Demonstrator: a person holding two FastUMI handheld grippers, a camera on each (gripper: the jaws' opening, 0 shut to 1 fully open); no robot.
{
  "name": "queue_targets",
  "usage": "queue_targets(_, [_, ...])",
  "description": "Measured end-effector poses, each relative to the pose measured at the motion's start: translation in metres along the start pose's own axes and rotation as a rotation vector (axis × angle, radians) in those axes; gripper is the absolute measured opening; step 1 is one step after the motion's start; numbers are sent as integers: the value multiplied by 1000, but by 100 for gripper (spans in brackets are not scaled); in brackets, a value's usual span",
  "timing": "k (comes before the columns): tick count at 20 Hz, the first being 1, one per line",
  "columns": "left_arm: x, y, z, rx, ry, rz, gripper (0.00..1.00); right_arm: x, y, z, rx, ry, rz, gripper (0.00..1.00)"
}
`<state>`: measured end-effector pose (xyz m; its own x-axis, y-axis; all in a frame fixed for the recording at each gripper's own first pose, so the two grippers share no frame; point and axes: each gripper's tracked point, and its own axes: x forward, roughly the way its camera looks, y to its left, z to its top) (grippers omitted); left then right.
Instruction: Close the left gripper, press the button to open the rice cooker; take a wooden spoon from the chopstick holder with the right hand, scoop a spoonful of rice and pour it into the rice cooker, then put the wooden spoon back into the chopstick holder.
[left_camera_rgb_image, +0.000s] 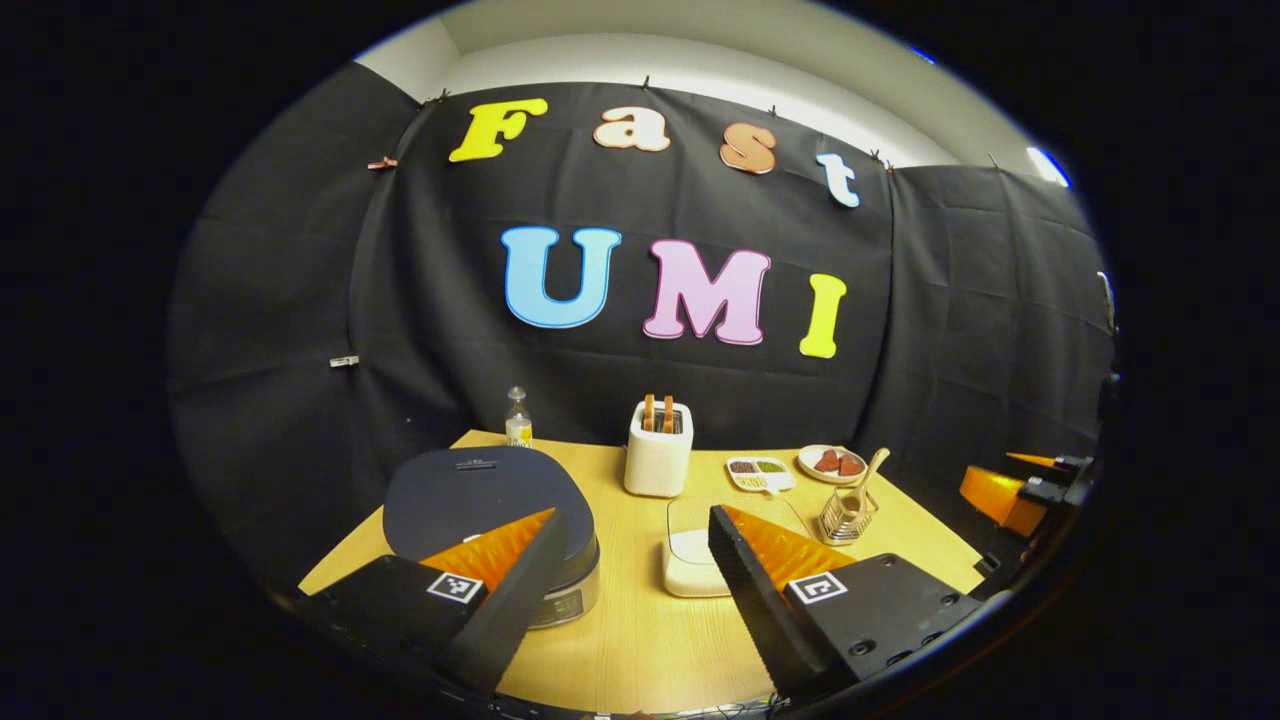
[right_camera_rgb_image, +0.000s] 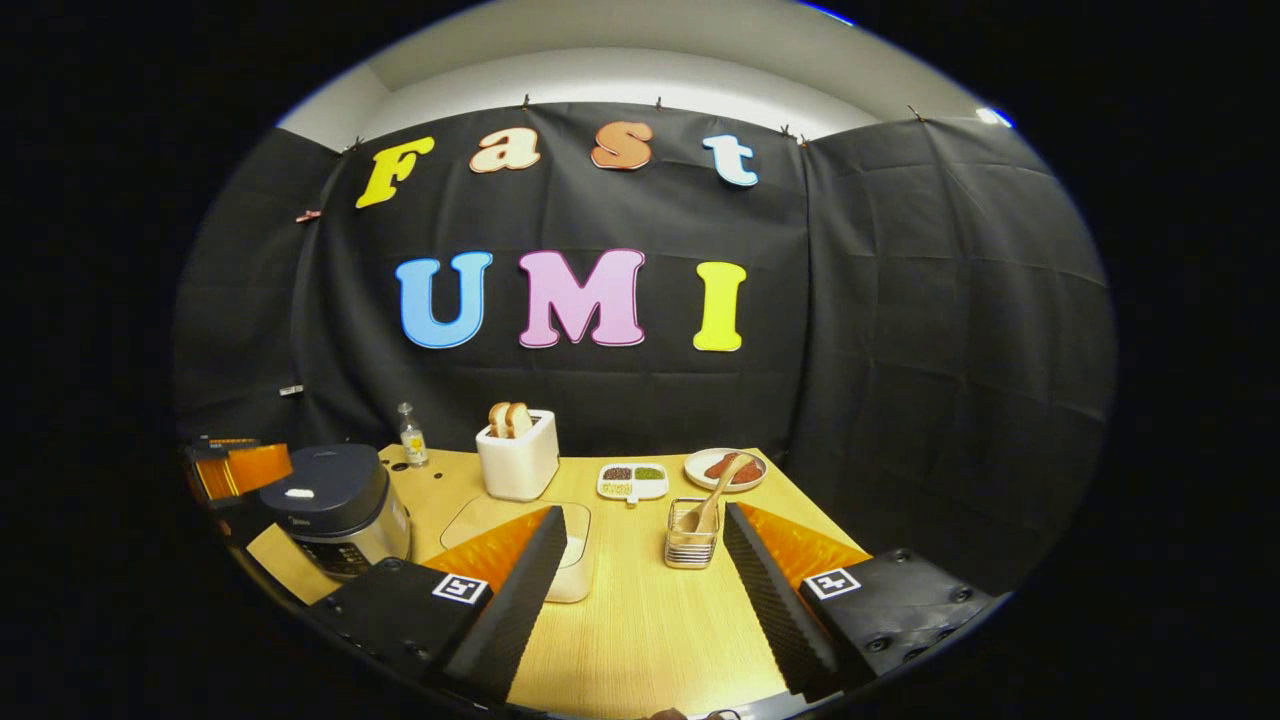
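Left gripper (left_camera_rgb_image: 630, 560): fingers spread wide, holding nothing, raised above the near edge of the bench (left_camera_rgb_image: 640, 640). Right gripper (right_camera_rgb_image: 645, 560): fingers likewise wide apart and empty, also above the near edge.

Landmark: the white toaster (right_camera_rgb_image: 517, 456), standing at the back of the bench with bread slices in its slots.

- Rice cooker (right_camera_rgb_image: 335, 505): left of the toaster and nearer the front edge, dark lid down (closed). In the left gripper view it sits directly behind the left finger (left_camera_rgb_image: 500, 590).
- Rice container (right_camera_rgb_image: 560, 545), white with a clear lid: in front of the toaster, partly hidden by a finger.
- Chopstick holder (right_camera_rgb_image: 690, 545), a wire basket: right of the toaster and nearer the front. The wooden spoon (right_camera_rgb_image: 722, 488) stands in it, handle leaning up toward the right.
- Divided dish of grains (right_camera_rgb_image: 632, 481): just right of the toaster.
- Round plate (right_camera_rgb_image: 725, 468) with reddish pieces: further right, behind the holder.
- Small bottle (right_camera_rgb_image: 408, 436): left of the toaster, at the back edge.
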<state>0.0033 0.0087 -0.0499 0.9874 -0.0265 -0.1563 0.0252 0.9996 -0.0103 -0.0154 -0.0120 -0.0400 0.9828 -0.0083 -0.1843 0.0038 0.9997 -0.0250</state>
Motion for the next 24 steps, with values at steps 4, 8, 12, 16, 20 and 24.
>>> queue_targets(4, [5,-5,3,33,4,-18,95,14,-9,4,30,3,-19,99])
queue_targets(8, [17,-8,2,37,15,24,95,19,-15,-1,40,13,-12,99])
queue_targets(12, [20,-17,-2,-42,26,63,95,22,-23,-6,55,44,15,99])
queue_targets(16, [21,-26,4,-42,15,119,95,26,-31,-5,45,48,79,99])
queue_targets(20, [12,-39,13,-14,-12,174,95,35,-53,10,70,0,118,99])
queue_targets(24, [3,-60,23,-29,-49,190,95,44,-69,11,56,-34,166,98])
